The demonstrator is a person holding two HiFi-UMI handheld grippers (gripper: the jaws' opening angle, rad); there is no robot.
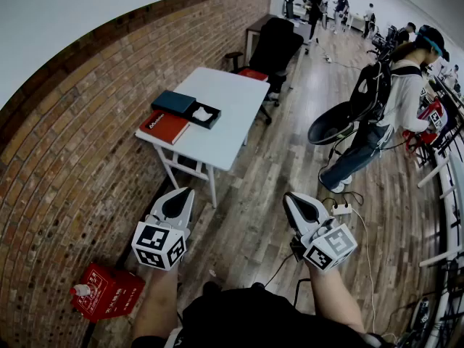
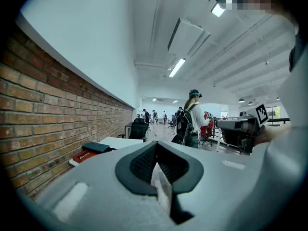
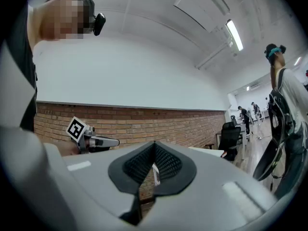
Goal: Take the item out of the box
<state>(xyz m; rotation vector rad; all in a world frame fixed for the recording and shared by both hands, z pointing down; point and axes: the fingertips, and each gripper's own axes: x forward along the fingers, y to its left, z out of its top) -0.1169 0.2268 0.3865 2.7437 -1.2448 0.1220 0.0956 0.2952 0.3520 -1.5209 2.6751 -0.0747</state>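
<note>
Stood well apart from the white table (image 1: 226, 93), both tools held out about level over the wooden floor. Held the left gripper (image 1: 185, 193) with its jaws pressed together, nothing between them. Held the right gripper (image 1: 289, 197) the same way, jaws together and empty. Found the box (image 1: 212, 122) open on the near end of the table, with the white item (image 1: 202, 113) lying inside it, untouched. Saw a teal lid (image 1: 172, 101) just beside the box on the side of the brick wall (image 1: 72, 158), and a red book (image 1: 164, 127) next to that. Noted a black chair (image 1: 279, 46) behind the far end of the table, a person (image 1: 395, 100) with a backpack off to the right, and a red case (image 1: 107, 290) on the floor by the wall
</note>
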